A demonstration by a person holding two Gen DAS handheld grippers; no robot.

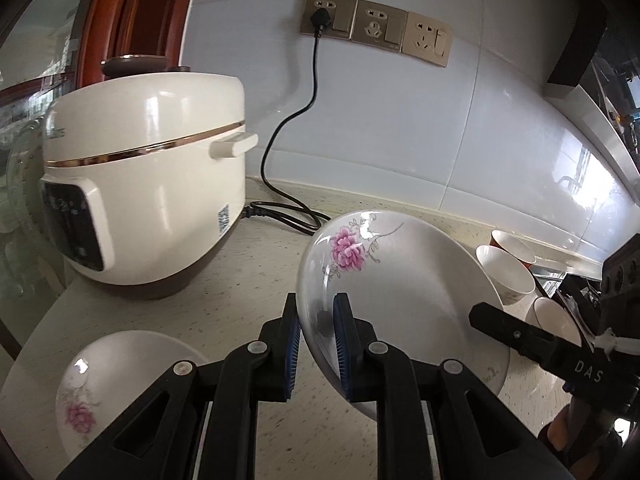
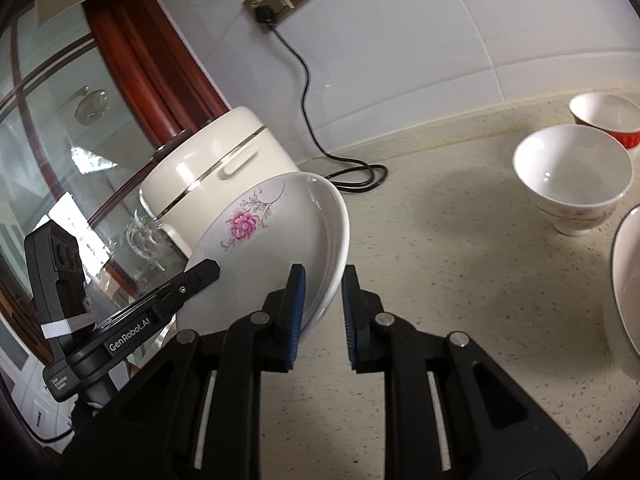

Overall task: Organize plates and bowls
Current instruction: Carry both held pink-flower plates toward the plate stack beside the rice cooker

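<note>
My left gripper [image 1: 318,344] is shut on the rim of a white plate with a pink flower [image 1: 396,280], held tilted above the counter. The same plate [image 2: 276,248] shows in the right wrist view, its other edge between the jaws of my right gripper [image 2: 322,312], which stand a little apart around the rim, the right pad clear of it. A second flowered plate [image 1: 108,384] lies flat on the counter at lower left. A white bowl [image 2: 572,184] and a red bowl [image 2: 604,118] stand at the right; they also show behind the plate [image 1: 506,274].
A cream rice cooker [image 1: 148,196] stands at the left, its black cord [image 1: 288,208] running to wall sockets [image 1: 376,26]. A glass cabinet door [image 2: 60,152] is at far left. Another white dish rim [image 2: 626,280] sits at the right edge. The speckled counter [image 2: 460,280] lies below.
</note>
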